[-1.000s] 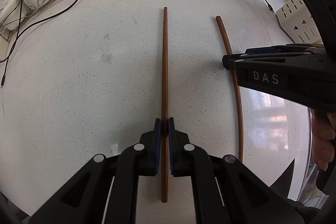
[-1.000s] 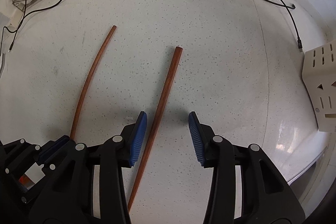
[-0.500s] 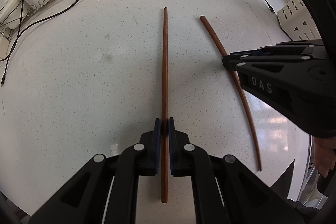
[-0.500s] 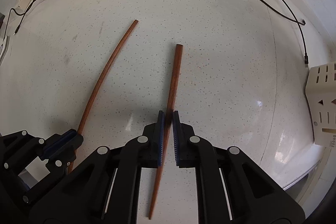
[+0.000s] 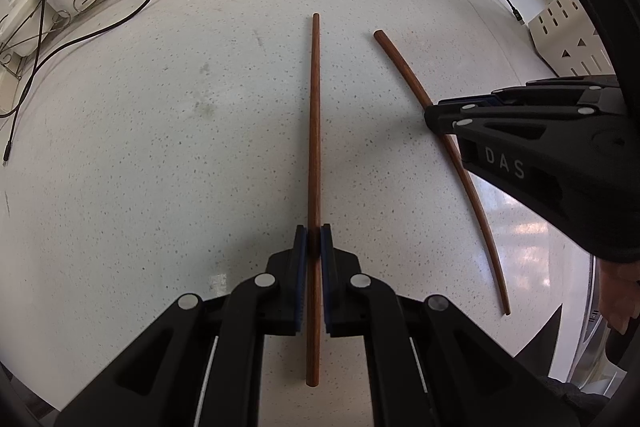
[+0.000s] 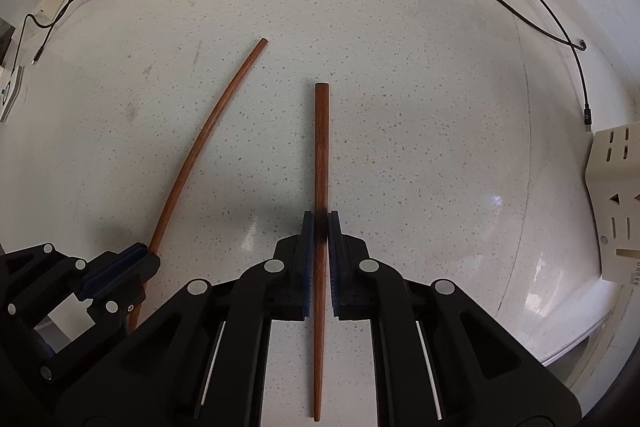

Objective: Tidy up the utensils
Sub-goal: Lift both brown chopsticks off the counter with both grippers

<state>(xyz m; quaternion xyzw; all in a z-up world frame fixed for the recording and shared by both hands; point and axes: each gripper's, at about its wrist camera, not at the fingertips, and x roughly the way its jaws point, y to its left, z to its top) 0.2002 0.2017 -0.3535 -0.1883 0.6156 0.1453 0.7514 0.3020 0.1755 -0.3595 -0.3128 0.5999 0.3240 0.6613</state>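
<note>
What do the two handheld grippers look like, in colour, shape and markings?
Both the left gripper and the right gripper are matte black with angular linked arms, round silver pivot pins and blue ribbed pads. The right gripper's side shows pale "DAS" lettering.

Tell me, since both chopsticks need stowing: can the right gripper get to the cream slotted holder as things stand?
Probably yes. The right gripper, shut on its chopstick, has only bare countertop between it and the cream slotted holder; the black cable lies farther back.
</note>
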